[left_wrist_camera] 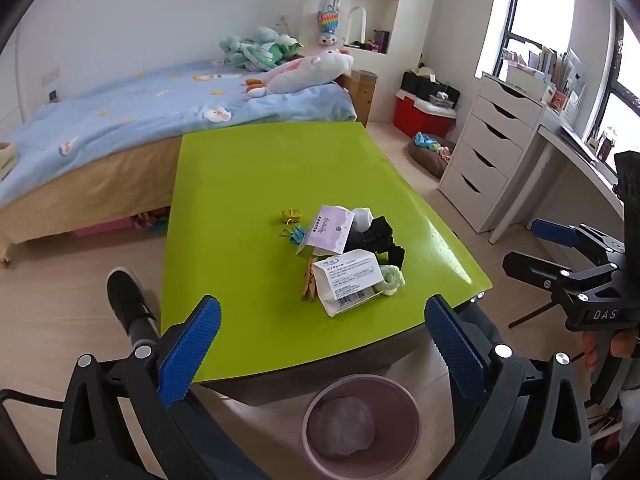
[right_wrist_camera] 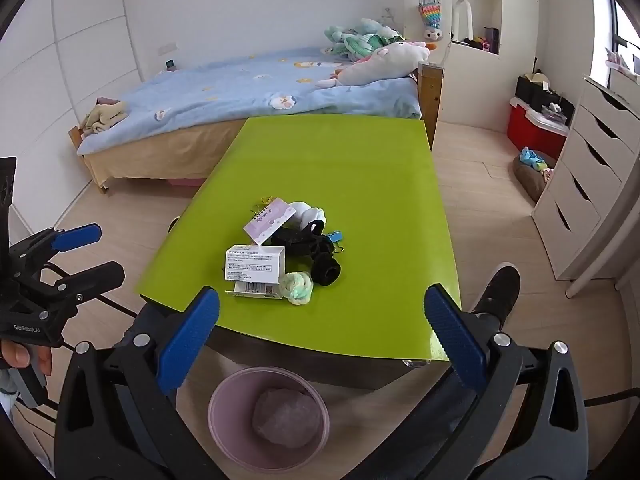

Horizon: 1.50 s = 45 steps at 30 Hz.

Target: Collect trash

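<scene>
A pile lies on the green table (left_wrist_camera: 248, 184) (right_wrist_camera: 332, 160): a white box with a barcode (left_wrist_camera: 348, 280) (right_wrist_camera: 254, 270), a pink-and-white packet (left_wrist_camera: 326, 230) (right_wrist_camera: 269, 220), black socks (left_wrist_camera: 374, 236) (right_wrist_camera: 316, 248), a white sock (left_wrist_camera: 363, 216) (right_wrist_camera: 306, 211), a pale green wad (left_wrist_camera: 391, 278) (right_wrist_camera: 297, 287), binder clips (left_wrist_camera: 292, 216) (right_wrist_camera: 335, 237) and wooden clothespins (left_wrist_camera: 309, 282). A pink bin (left_wrist_camera: 361, 424) (right_wrist_camera: 268, 416) with a crumpled wad inside stands on the floor below the table's near edge. My left gripper (left_wrist_camera: 324, 354) and right gripper (right_wrist_camera: 322, 344) are open and empty, above the bin and short of the pile.
A bed with a blue cover (left_wrist_camera: 132, 108) (right_wrist_camera: 256, 84) stands behind the table. A white drawer unit (left_wrist_camera: 488, 152) (right_wrist_camera: 592, 184) and a red box (left_wrist_camera: 422, 114) stand to the right. A black shoe shows at the table's left (left_wrist_camera: 128, 300) and right (right_wrist_camera: 498, 292).
</scene>
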{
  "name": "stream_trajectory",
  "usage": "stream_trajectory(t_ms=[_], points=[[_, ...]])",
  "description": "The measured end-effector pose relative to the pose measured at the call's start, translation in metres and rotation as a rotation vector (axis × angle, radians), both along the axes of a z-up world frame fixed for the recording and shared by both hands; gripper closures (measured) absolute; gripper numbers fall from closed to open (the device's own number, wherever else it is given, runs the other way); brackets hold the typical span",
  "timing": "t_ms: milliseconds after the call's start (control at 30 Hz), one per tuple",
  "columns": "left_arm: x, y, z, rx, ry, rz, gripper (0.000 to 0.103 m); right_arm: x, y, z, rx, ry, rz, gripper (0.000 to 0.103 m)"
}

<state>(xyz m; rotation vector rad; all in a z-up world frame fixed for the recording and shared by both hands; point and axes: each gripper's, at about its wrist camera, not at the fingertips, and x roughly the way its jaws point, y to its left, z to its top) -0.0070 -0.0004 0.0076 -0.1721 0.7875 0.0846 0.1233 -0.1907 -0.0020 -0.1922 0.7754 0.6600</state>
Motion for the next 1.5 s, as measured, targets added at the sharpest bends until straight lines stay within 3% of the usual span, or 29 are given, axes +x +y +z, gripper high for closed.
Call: stream_trajectory(t_ms=[1500], points=[[0.002, 0.008, -0.009, -0.012, 0.008, 0.018, 0.005, 0.006, -0.007, -0.009, 0.024, 0.047, -0.024, 0.003]])
